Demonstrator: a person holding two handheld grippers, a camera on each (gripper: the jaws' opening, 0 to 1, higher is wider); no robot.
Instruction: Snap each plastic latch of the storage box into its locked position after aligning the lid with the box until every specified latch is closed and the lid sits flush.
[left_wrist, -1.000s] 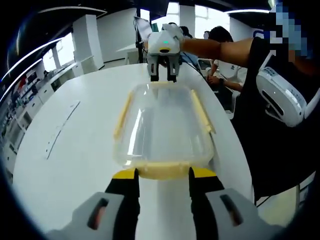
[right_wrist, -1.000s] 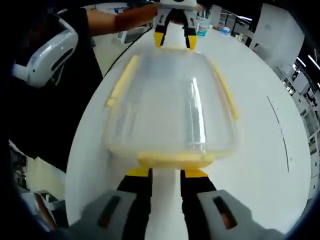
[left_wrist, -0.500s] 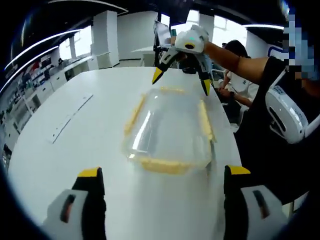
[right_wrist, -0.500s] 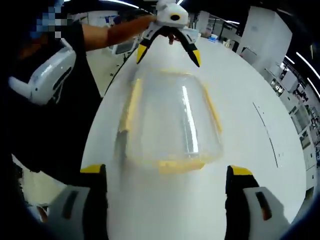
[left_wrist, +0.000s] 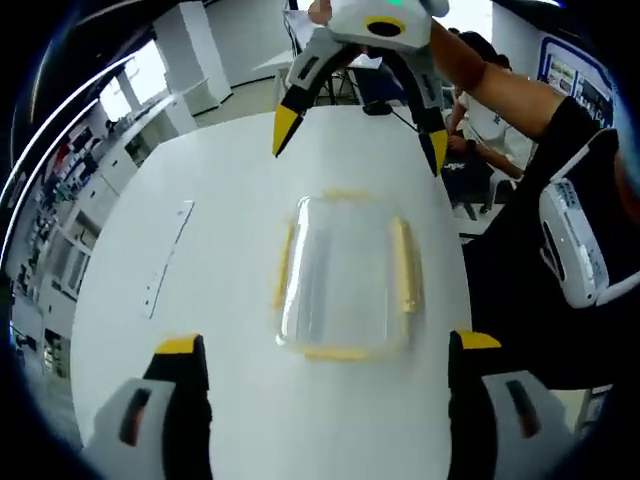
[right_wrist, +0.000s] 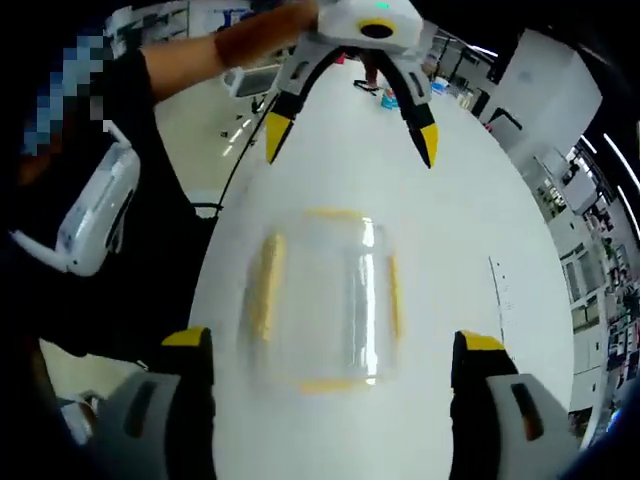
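Looking along the left gripper (left_wrist: 320, 350), its yellow-tipped jaws are standing wide apart above a clear rectangular plastic storage box (left_wrist: 345, 275) with pale yellow latches, which is lying on a white oval table (left_wrist: 200, 300). The right gripper (left_wrist: 360, 110) is hanging beyond the box, jaws spread, holding nothing.

Looking along the right gripper (right_wrist: 325, 350), its jaws are also gaping over the same box (right_wrist: 328, 300), lid apparently seated though blurred, while the left gripper (right_wrist: 350, 105) is hovering opposite, parted.

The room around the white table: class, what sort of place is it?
Probably an open-plan office or lab: a long white table, a person seated at another desk, shelving along the wall.
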